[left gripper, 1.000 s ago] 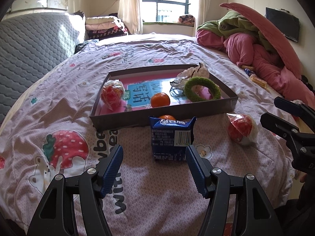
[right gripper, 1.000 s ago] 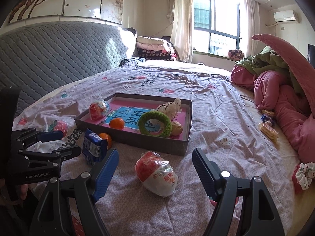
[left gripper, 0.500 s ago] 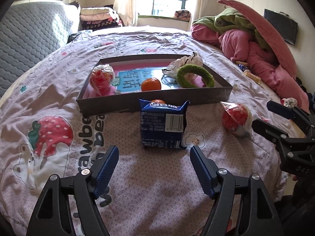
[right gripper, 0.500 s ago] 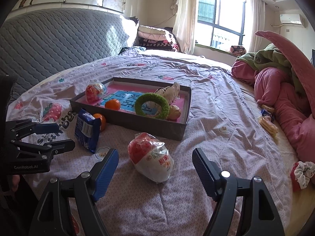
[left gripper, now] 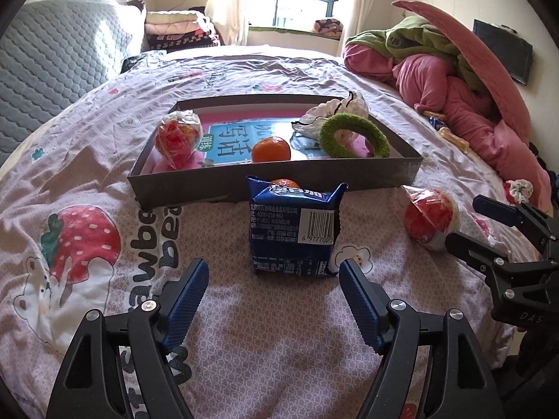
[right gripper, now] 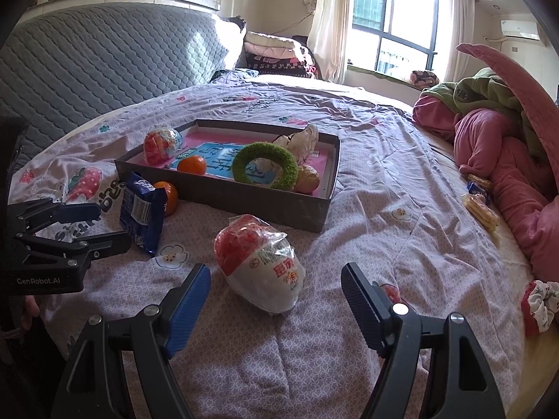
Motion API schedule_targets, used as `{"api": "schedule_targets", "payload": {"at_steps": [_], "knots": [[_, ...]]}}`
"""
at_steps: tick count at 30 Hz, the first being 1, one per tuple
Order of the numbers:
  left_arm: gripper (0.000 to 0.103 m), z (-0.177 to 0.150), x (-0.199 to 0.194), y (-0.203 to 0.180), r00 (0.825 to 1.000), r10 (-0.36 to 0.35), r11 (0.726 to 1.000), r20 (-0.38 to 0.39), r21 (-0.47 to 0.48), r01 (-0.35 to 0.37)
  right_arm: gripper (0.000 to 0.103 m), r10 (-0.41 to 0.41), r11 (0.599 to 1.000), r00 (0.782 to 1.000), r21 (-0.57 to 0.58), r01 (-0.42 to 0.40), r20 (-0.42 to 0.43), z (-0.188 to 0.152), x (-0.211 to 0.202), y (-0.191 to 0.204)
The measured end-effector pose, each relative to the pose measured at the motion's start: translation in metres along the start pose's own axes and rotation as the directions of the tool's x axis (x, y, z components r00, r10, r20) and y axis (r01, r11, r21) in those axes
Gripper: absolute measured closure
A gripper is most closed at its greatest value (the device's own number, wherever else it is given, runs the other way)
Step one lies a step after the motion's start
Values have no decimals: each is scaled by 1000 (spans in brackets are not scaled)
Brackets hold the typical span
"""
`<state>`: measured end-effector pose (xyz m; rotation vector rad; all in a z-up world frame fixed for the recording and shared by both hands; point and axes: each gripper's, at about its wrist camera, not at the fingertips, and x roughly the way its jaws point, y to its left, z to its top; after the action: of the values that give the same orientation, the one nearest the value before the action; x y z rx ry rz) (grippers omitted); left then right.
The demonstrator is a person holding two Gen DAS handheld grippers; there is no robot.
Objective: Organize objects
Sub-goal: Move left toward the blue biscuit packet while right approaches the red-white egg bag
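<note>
Bed (left gripper: 244,314) is carrying a grey tray (left gripper: 279,183) mid-quilt. A blue packet (left gripper: 291,230) is standing by the tray's near wall, and a red-white bag (right gripper: 258,265) is lying nearby. Left gripper (left gripper: 272,291) and right gripper (right gripper: 276,295) are both gaping, gripping nothing.

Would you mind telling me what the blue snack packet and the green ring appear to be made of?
The blue snack packet looks like thin glossy plastic film: crimped top edge, printed barcode, light sheen. The green ring looks like fuzzy plush or chenille fabric with a matte, nubbly surface; its core is hidden.
</note>
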<state>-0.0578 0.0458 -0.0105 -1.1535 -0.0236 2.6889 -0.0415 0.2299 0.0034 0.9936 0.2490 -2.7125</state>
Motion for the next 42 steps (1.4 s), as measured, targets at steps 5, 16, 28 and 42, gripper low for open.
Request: {"api": "schedule_targets", "payload": {"at_steps": [5, 16, 28, 42], "knots": [[25, 3, 7, 2, 1000, 9, 1000, -3, -5, -9, 20, 8, 1000, 1000, -12, -8, -18, 0, 7, 0], [24, 12, 19, 3, 1000, -9, 1000, -12, -23, 8, 19, -26, 999, 999, -46, 24, -44, 6, 26, 5], [24, 19, 29, -1, 1000, -3, 1000, -18, -14, 2, 19, 12, 1000, 995, 3, -12, -95, 12, 46, -6], [24, 19, 46, -6, 998, 18, 999, -54, -41, -21, 45, 40, 999, 989, -16, -43, -143, 11, 57, 4]]}}
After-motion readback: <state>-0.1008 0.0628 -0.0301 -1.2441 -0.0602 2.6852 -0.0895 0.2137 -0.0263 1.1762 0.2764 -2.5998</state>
